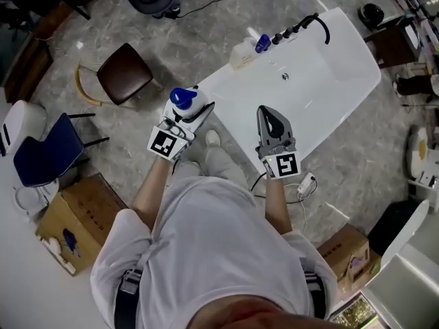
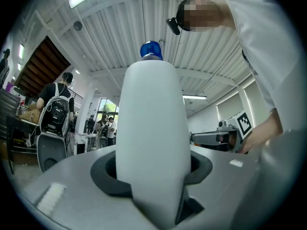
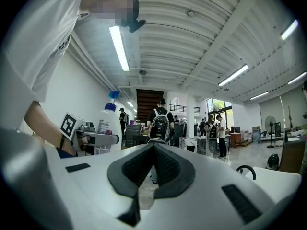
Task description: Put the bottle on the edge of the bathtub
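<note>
Bottle: white with a blue cap; upright between the pads of the left hand-held gripper, with the cap above the jaws.
Left hand-held gripper: clamped on the bottle's body, jaws part-way apart around it.
Right hand-held gripper: jaws together with nothing between them; seen over the bathtub's near rim.
Bathtub: white, standing on the floor.
Bottle to bathtub: held in the air just beside the near left corner, not on the rim.
Tap: black, at the far rim, well apart from the bottle.
</note>
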The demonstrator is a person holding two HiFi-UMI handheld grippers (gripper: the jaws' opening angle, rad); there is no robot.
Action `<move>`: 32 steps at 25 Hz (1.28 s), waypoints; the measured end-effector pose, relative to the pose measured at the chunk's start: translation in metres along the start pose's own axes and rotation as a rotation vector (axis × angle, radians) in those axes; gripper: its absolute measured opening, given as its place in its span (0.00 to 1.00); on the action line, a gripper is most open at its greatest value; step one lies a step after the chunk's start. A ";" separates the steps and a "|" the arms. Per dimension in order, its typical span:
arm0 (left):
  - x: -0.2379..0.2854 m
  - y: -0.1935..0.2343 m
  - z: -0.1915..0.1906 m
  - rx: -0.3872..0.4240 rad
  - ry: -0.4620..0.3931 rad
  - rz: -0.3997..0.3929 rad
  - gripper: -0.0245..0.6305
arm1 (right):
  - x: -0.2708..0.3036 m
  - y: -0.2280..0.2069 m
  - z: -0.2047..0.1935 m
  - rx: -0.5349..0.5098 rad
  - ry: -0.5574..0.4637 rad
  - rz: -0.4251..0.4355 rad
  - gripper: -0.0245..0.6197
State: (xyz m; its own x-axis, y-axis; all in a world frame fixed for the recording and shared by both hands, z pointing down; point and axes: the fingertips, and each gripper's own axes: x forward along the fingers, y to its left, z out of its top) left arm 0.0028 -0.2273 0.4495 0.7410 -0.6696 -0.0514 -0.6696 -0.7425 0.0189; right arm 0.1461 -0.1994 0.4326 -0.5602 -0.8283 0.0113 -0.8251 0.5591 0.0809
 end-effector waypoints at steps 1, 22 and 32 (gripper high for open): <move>0.011 0.006 -0.009 0.002 0.003 0.002 0.41 | 0.007 -0.007 -0.009 0.004 0.005 0.003 0.04; 0.118 0.093 -0.304 0.062 -0.013 -0.010 0.41 | 0.092 -0.045 -0.270 0.049 0.007 -0.036 0.04; 0.124 0.105 -0.414 0.055 0.026 -0.020 0.41 | 0.091 -0.050 -0.352 0.046 0.015 -0.086 0.04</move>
State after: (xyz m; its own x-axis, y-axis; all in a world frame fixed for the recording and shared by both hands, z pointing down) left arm 0.0451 -0.3971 0.8581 0.7550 -0.6553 -0.0256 -0.6558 -0.7541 -0.0364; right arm 0.1621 -0.3151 0.7803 -0.4859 -0.8738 0.0208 -0.8730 0.4863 0.0364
